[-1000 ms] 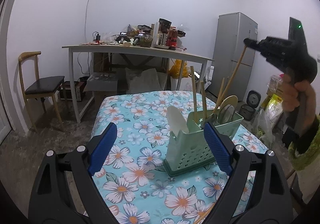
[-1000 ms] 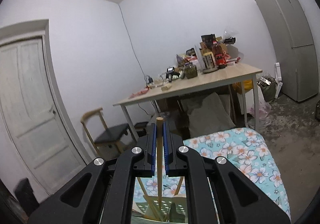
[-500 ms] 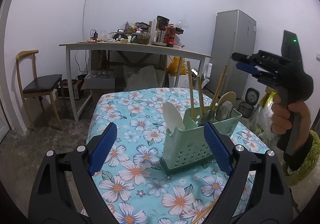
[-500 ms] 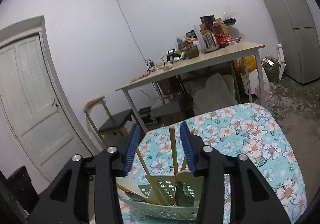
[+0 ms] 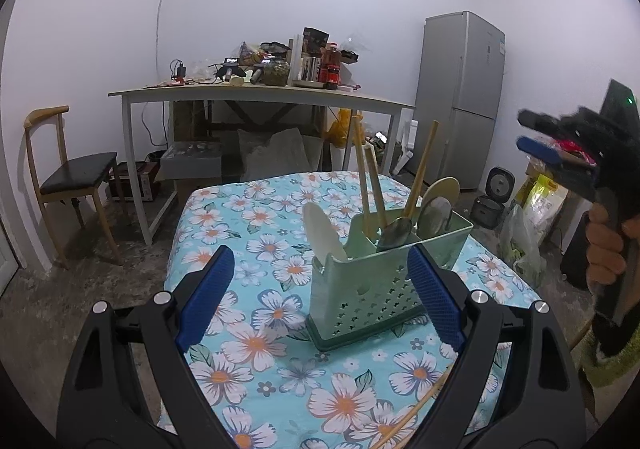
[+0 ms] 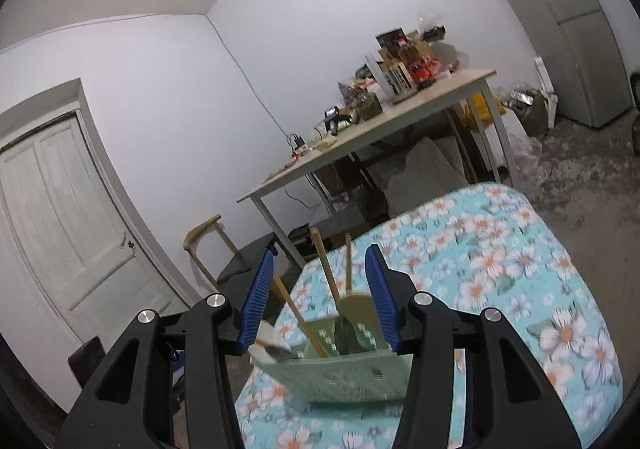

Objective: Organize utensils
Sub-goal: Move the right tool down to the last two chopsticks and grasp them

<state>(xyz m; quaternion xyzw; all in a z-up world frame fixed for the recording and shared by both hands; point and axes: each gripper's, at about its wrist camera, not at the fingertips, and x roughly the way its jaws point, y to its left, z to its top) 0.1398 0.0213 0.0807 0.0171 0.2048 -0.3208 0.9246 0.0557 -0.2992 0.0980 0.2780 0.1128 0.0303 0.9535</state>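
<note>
Left wrist view: the left gripper (image 5: 320,295) has its fingers spread wide, grasping nothing. The green utensil caddy (image 5: 380,281) stands on the floral desk (image 5: 256,217), holding 3 chopsticks (image 5: 362,177). A loose chopstick (image 5: 416,413) lies near.

Right wrist view: the right gripper (image 6: 320,297) has just been opening, its fingers released and empty above the caddy.

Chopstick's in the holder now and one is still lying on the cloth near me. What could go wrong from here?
1. The green holder sits close to the table's right edge; a bump from the right tool, whose jaws have just opened with nothing between them, might tip it.
2. The tall chopsticks lean loosely and could snag a passing tool.
3. The loose chopstick lies flat on the soft flowered cloth, partly behind the left tool, so it may roll or slip when pinched.
</note>
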